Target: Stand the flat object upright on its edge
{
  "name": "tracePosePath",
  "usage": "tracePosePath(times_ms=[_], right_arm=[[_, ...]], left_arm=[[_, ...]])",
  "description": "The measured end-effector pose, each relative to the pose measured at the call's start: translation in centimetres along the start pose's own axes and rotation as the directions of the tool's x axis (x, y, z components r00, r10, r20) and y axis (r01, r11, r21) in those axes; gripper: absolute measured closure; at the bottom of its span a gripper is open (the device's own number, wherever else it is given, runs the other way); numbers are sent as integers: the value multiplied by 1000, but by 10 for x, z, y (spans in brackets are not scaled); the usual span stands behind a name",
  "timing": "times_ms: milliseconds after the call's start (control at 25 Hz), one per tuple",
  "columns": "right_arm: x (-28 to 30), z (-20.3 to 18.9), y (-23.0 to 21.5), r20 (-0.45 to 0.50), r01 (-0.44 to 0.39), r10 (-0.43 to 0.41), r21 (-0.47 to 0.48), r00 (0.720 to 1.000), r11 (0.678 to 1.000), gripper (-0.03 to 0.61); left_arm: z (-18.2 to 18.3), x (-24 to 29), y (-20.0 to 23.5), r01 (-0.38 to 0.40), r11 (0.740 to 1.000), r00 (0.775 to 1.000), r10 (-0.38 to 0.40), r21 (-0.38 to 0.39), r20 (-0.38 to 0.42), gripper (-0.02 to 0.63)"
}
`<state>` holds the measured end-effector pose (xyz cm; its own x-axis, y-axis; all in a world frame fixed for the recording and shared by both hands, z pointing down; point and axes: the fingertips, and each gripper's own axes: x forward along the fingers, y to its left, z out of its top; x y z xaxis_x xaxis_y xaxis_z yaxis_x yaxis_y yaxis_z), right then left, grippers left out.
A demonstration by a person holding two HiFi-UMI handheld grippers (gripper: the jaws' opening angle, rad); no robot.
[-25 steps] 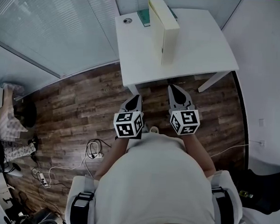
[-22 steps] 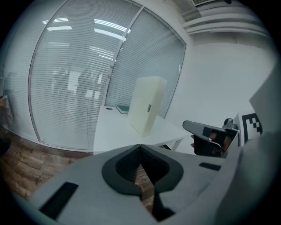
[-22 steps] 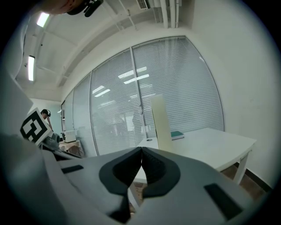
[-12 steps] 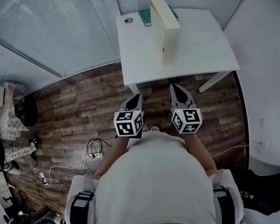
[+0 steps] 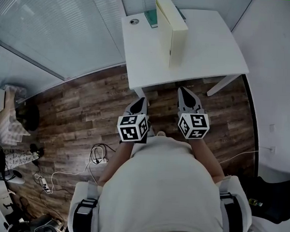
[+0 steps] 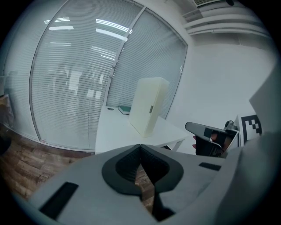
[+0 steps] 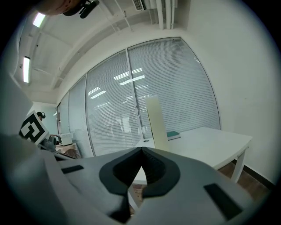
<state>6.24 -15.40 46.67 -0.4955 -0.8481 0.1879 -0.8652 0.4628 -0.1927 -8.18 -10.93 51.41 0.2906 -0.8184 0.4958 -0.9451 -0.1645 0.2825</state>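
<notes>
A cream flat box (image 5: pixel 170 29) stands upright on its edge on the white table (image 5: pixel 206 48), with nothing touching it. It shows too in the left gripper view as a pale slab (image 6: pixel 148 111) and in the right gripper view edge-on (image 7: pixel 156 124). Both grippers hang over the wooden floor, short of the table's near edge. My left gripper (image 5: pixel 139 102) is shut and empty, its jaws meeting (image 6: pixel 140 147). My right gripper (image 5: pixel 185 92) is shut and empty too (image 7: pixel 141 151).
A green book (image 5: pixel 151 17) and a small round object (image 5: pixel 134 21) lie at the table's far end behind the box. Glass walls with blinds (image 5: pixel 57 26) run to the left. Cables (image 5: pixel 97 156) lie on the floor, and a white wall (image 5: pixel 276 57) stands to the right.
</notes>
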Motion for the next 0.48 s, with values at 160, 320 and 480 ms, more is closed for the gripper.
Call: tracePosePath(times_ms=[160,320,480], right_arm=[[-1,-2,2,-3,3,-3,6,1000,1000,559],[0,-2,3,-5,7,-7,5,1000,1000,558],[1,-3,4,-7,5,-5,-2,1000,1000,558]], left_arm=[[-1,-2,2,-1,1000,1000,1,-2,0,594],[0,-4,5,-2,1000,1000,2,-9,1,594],[0,-3,6,-2,1000,1000,2,-10,1,594]])
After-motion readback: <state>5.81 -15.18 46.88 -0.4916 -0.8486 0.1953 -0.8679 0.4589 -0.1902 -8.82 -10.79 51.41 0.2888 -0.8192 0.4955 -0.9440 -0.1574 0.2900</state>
